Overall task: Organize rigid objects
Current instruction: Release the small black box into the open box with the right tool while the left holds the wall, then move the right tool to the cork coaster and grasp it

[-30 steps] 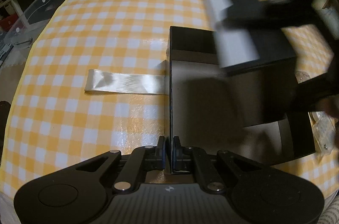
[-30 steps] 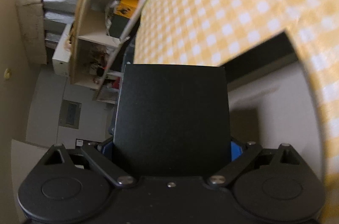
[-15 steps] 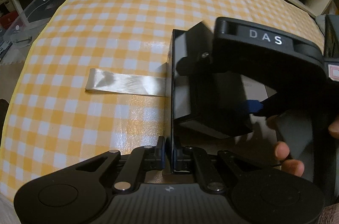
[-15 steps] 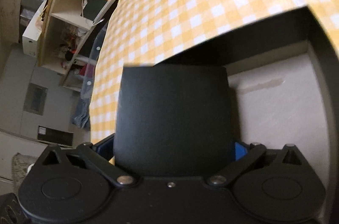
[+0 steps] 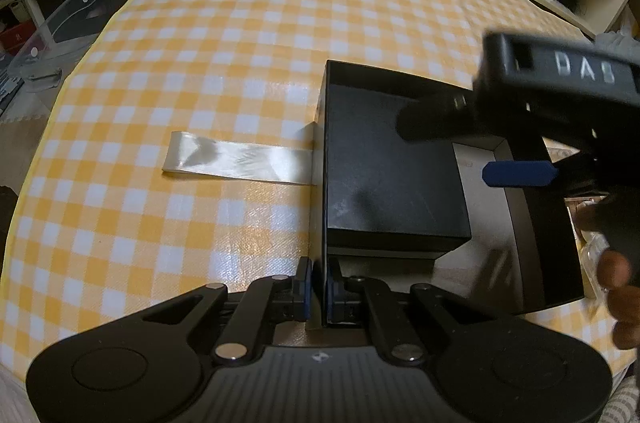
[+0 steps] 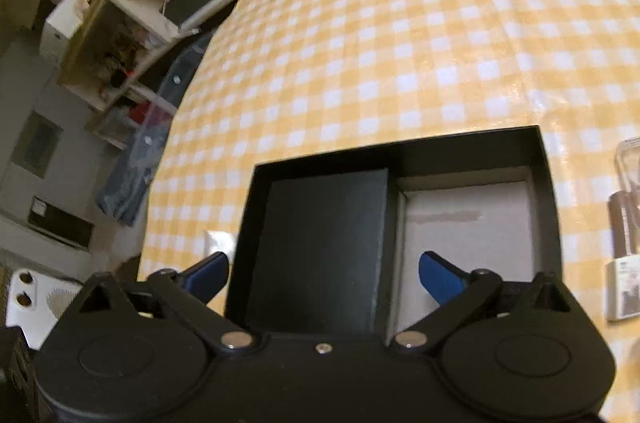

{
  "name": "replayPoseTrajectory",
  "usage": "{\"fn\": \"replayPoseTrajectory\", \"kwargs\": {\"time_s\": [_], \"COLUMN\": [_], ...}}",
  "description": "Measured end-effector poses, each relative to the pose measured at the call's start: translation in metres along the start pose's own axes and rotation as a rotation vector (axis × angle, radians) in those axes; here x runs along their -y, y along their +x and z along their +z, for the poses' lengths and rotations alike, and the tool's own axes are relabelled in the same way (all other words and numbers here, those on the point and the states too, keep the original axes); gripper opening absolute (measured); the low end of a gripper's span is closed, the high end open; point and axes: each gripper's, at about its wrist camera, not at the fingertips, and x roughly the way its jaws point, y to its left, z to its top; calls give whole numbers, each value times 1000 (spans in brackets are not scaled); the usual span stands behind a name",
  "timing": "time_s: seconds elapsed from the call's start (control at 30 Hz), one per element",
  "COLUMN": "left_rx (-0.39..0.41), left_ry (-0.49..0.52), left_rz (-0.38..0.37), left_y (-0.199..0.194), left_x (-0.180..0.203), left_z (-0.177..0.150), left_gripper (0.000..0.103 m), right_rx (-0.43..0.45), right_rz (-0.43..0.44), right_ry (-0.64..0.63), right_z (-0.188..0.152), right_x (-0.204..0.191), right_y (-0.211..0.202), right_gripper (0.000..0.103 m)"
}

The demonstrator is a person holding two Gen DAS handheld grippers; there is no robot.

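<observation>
Small black box is lying inside the big box, just below the right gripper (image 6: 320, 273).

The small black box (image 5: 390, 169), flat and matte, is filling the left half of the big box (image 6: 546, 191); the right gripper's jaws, just closing slightly, are standing apart and empty, while the left gripper (image 5: 318, 289) is clamping the big box's near wall on the worktop (image 5: 240, 35).
</observation>
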Motion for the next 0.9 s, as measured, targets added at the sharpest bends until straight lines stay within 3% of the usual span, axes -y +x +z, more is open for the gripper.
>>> {"fn": "replayPoseTrajectory", "kwargs": {"time_s": [0.1, 0.4, 0.63, 0.9], "left_rx": [2, -1, -7, -8], "left_ry": [2, 3, 12, 32], "left_rz": [1, 9, 26, 40], "left_y": [-1, -3, -2, -2], "left_x": [0, 0, 0, -1], "left_z": [0, -1, 0, 2], "left_gripper": [7, 7, 6, 5], "right_rx": [-32, 33, 160, 319], "right_rz": [13, 46, 34, -88], "right_ry": [-55, -241, -324, -323], "right_z": [-3, -18, -31, -41], "right_x": [0, -2, 20, 72], "right_y": [-8, -71, -138, -189], "right_gripper": [84, 88, 99, 103]}}
